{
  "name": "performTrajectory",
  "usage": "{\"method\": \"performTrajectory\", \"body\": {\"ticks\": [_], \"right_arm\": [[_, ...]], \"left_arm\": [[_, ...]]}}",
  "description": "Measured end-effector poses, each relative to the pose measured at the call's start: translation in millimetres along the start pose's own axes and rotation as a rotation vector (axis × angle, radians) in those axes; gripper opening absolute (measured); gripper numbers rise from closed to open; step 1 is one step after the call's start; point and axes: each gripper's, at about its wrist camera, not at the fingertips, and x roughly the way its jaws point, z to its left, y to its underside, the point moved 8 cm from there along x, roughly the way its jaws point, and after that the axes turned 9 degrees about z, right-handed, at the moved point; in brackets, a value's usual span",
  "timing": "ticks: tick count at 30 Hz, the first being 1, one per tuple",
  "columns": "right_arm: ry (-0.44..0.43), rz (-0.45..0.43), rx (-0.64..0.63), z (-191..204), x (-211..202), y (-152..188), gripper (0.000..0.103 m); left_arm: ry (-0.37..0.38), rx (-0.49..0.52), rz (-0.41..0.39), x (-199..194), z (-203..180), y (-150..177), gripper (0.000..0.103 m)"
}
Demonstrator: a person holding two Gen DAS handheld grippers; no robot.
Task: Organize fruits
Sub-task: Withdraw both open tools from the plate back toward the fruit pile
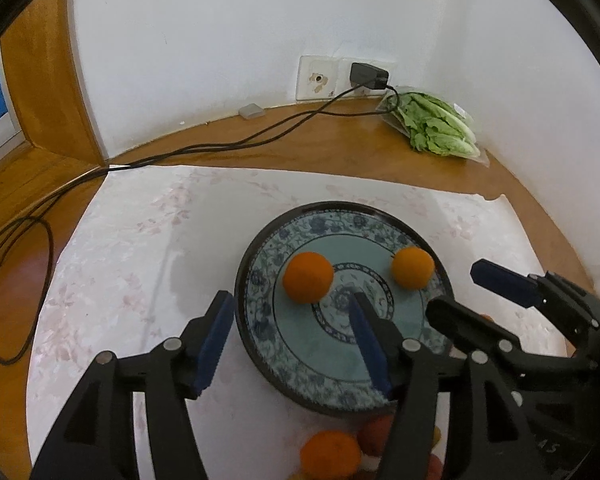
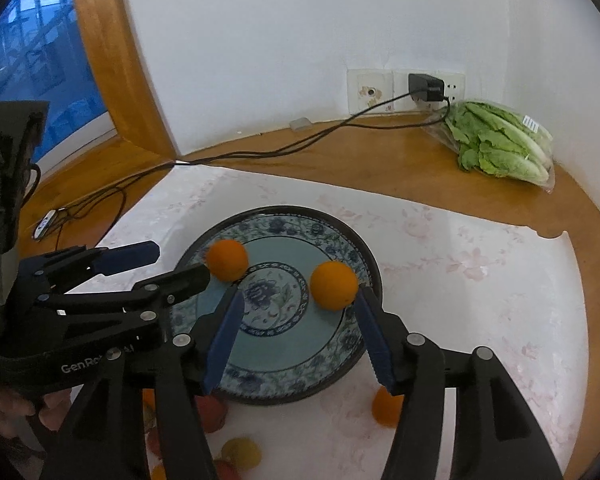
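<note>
Reading "GenRo…" on left gripper [image 2: 162, 266] | both fingers spread, empty | oranges [image 2: 334, 286] on plate [image 2: 340, 240]

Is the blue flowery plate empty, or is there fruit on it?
Not empty. Two oranges sit on the plate: one orange toward its left side, the other orange toward its right, apart from each other.

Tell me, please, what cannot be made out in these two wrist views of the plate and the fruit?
- Left wrist view: the fruit pile below the plate is covered by the left gripper and cut off by the bottom edge, so its count is unknowable.
- Right wrist view: an orange on the cloth sits half behind the right gripper.
- Right wrist view: the left-hand orange on the plate is blurred.
</note>
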Motion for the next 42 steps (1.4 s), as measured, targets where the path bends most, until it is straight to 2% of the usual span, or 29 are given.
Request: {"method": "performTrajectory", "body": {"ticks": [8, 16, 21, 34, 42], "right_arm": [[-0.006, -0.03, -0.015, 11, -27, 11, 0.061], [-0.04, -0.032, -0.02, 25, -47, 30, 0.061], [-0.008, 0.013, -0.025, 28, -47, 47, 0.061], [-0.015, 0.067, 0.017, 26, -50, 87, 0.061], [0.006, 0.071, 0.081, 1, -54, 105, 0.061]], "left_arm": [[-0.013, 0.024, -0.028, -28, -6, 16, 0.066], [0.013, 0.029, -0.022, -46, -7, 38, 0.069], [0.024, 0.02, -0.003, -49, -3, 52, 0.069], [0.073, -0.014, 0.049, -44, 3, 92, 0.07], [0.097, 0.001, 0.057, -41, -8, 104, 0.07]]}}
